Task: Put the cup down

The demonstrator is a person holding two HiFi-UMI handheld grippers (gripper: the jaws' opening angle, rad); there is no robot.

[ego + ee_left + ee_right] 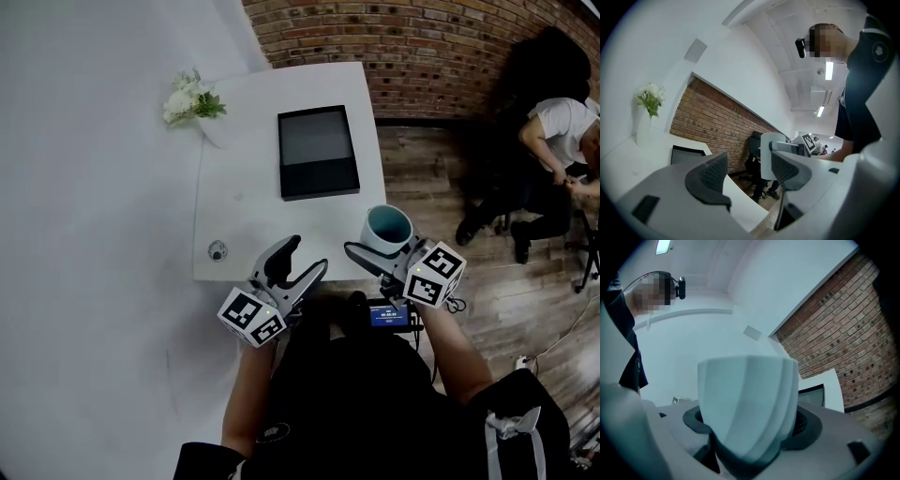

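Cup held at the table's near corner
The right gripper [382,251] is clamped around the white cup [387,228] — opening up, over the table [244,169] edge; the left gripper [307,255], jaws apart and empty, points forward beside it.

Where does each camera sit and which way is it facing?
Head view: on the person's head, steeply down at the white table; both forearms, left gripper and right gripper show.
Left gripper view: on that gripper, along its open, empty jaws towards the brick wall; torso at right.
Right gripper view: on that gripper, along jaws shut on the cup; torso at left.
Shared: all three show the cup and black tray.
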